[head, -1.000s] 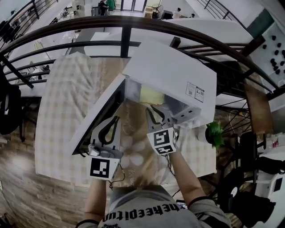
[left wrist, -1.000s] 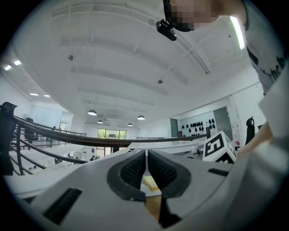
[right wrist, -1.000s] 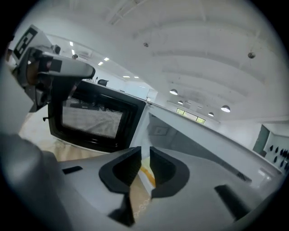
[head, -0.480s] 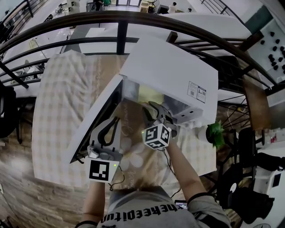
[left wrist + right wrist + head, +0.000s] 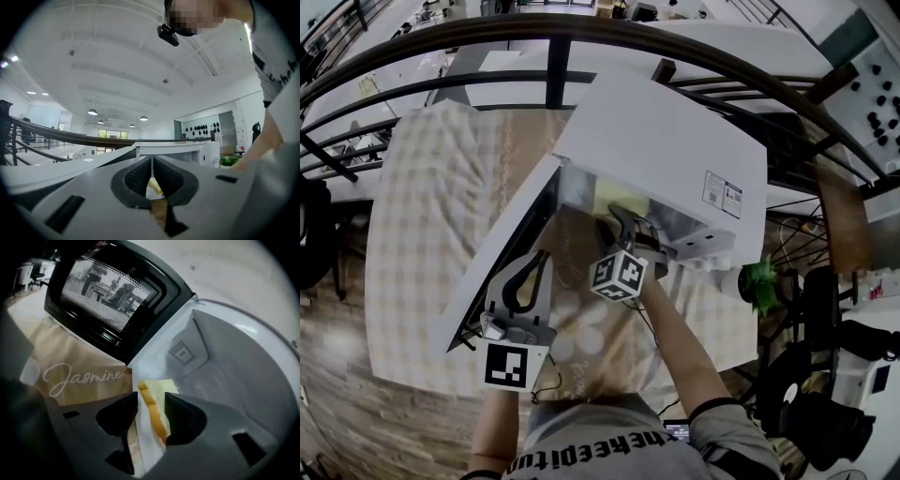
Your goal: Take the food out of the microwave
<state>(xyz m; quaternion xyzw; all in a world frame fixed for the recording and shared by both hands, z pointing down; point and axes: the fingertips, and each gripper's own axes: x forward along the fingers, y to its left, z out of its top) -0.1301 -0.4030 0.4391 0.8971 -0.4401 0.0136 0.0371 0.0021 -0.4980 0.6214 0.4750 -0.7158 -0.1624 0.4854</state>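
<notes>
At the mouth of the white box microwave [image 5: 675,159]: reaching for the food, nothing taken out yet.
Straddling the pale yellow, orange-crusted slice [image 5: 157,390] on the cavity floor with the right gripper [image 5: 623,223], jaws just opening wide, pads seemingly not pressing; holding the left gripper [image 5: 152,161] pinched together, empty, beside the open black-windowed door [image 5: 112,291]. Remaining: clamping, withdrawing.

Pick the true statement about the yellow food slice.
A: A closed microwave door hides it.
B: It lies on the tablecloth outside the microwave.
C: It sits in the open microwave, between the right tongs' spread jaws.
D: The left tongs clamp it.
C: the right gripper view shows the yellow slice inside the microwave, between the jaws of the right tongs, which have just been opening.
</notes>
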